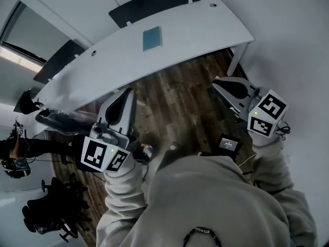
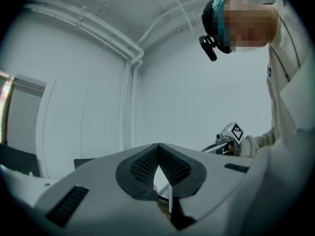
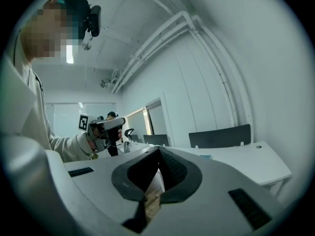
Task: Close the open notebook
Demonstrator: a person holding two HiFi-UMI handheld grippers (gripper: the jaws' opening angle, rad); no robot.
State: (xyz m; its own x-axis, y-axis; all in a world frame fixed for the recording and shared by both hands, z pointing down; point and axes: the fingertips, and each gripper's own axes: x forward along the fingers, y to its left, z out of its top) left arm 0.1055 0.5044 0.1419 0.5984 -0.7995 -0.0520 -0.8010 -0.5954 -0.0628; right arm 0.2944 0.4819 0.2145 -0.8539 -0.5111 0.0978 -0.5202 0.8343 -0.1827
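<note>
Closest to me, the left gripper (image 1: 127, 94) and right gripper (image 1: 218, 82) both have their jaws pressed together on nothing, above the wood floor (image 1: 175, 102). Farther off, the notebook (image 1: 152, 38) lies flat on the white table (image 1: 205, 30), well apart from both.

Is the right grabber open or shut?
Shut. In the right gripper view, the two jaws of the right gripper meet at their tips, and nothing is held between them.
</note>
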